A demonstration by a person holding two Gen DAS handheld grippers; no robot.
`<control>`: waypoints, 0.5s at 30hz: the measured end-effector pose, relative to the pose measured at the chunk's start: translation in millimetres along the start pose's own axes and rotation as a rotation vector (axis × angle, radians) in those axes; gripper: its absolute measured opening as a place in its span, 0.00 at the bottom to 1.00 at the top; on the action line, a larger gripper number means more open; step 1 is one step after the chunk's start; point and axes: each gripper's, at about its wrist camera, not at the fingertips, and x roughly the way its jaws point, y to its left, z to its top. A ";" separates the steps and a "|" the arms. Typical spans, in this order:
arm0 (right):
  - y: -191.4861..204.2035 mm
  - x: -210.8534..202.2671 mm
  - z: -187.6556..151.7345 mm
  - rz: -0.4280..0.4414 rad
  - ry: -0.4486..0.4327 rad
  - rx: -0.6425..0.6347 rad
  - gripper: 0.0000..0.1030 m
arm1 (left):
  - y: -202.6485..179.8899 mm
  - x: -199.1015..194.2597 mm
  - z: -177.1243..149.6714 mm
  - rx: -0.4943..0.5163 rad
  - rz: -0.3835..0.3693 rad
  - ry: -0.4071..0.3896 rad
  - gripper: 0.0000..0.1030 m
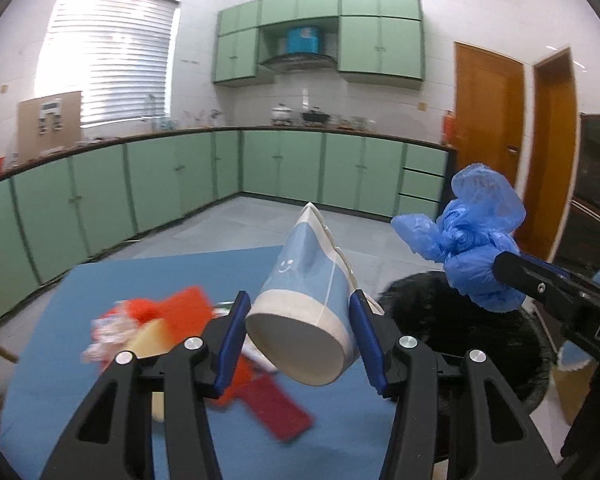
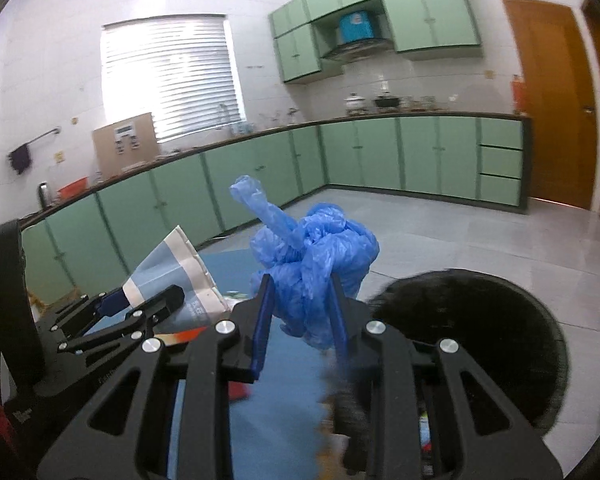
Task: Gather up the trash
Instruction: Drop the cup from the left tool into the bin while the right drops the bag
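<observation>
Black bin (image 2: 480, 340) sits low at right, beside blue table (image 1: 120, 280). Your left gripper (image 1: 298, 336) clamps crushed paper cup (image 1: 308, 280); right gripper (image 2: 300, 320) pinches blue plastic bag (image 2: 320, 248). Risk: release before bin mouth, bag drifts out, cup slips. Red wrappers (image 1: 172, 312) remain on table.

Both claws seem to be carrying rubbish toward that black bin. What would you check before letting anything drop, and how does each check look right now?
1. Left gripper clamped on the flattened blue-and-white paper cup: ok.
2. Right gripper clamped on the crumpled blue plastic bag: ok.
3. Round black-lined trash bin mouth unobstructed: ok.
4. Bag directly over the bin: not ok, it hangs beside the rim.
5. Cup over the bin: not ok, it is above the blue table.
6. Red wrappers and scraps remaining on the table: not ok.
</observation>
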 end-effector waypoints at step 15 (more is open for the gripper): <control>-136.3 16.2 -42.1 -0.266 0.108 0.092 0.44 | -121.0 91.6 1.6 0.082 -0.196 0.093 0.59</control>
